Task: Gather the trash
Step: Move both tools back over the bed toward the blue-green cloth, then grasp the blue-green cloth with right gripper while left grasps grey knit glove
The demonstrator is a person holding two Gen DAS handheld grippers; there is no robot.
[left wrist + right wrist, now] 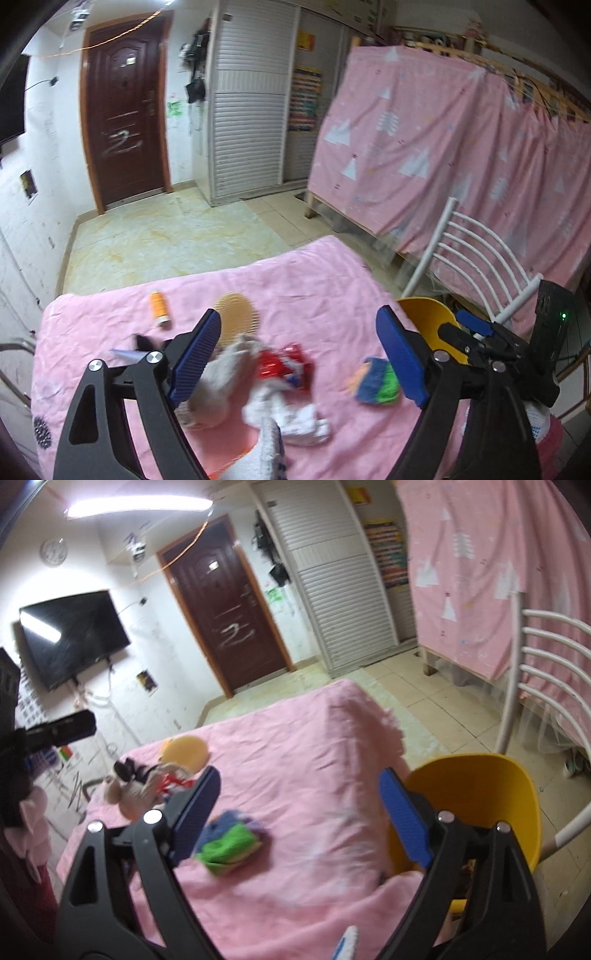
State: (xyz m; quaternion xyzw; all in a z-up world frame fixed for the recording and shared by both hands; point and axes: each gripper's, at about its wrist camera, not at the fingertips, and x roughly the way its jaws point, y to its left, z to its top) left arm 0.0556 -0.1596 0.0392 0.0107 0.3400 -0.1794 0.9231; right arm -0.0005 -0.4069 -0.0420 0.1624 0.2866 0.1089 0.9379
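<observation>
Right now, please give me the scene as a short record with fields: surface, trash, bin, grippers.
surface: pink cloth over a table
trash: red wrapper, white tissues, blue-green packet, orange tube
bin: yellow bin, beside the table edge
left gripper: open, holds nothing
right gripper: open, holds nothing

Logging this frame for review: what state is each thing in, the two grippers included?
left gripper: jaws open, nothing between them
right gripper: jaws open, nothing between them
orange bottle: lying on its side
red wrapper: crumpled, on the pink cloth
white tissues: crumpled heap
yellow bin: open, at the table's edge
door: shut
TV: off
</observation>
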